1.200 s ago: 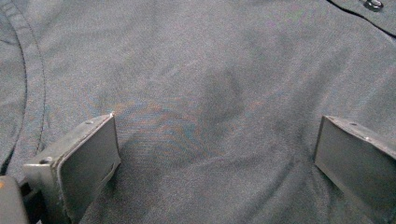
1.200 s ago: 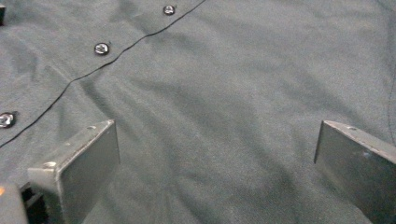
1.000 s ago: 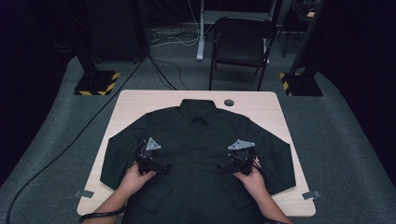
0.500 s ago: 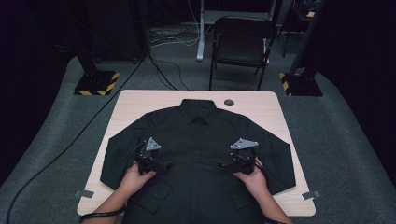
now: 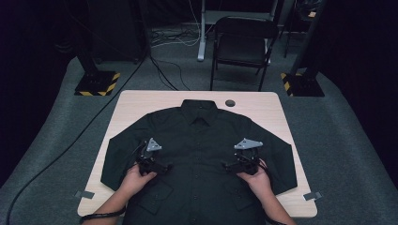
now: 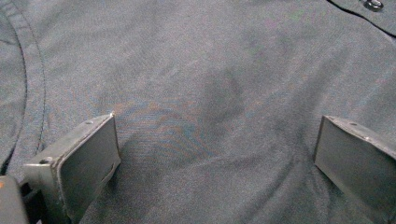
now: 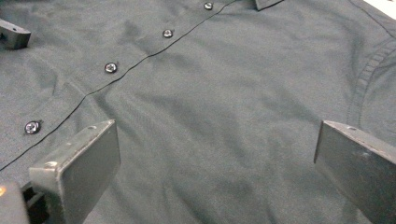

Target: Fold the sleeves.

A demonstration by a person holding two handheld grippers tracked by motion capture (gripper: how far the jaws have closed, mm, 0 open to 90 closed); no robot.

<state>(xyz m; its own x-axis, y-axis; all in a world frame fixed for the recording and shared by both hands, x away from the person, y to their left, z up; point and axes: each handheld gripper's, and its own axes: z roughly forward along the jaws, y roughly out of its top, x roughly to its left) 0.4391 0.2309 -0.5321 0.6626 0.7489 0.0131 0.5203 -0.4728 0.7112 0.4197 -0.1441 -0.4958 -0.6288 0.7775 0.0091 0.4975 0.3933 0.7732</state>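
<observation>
A dark button-up shirt lies flat and face up on the wooden table, with its collar at the far side and its sleeves spread out to both sides. The left gripper rests on the shirt's front near one sleeve, and the right gripper rests on the front near the other sleeve. Both have their jaws spread wide, with only smooth cloth between them and nothing pinched. The step looks like getting ready to grab the cloth. To do it well, each gripper should press down a little, bunch up some cloth between its jaws, and then close, staying off the buttons. There are no boxes or bins here. A small dark round thing sits on the table just past the collar.
</observation>
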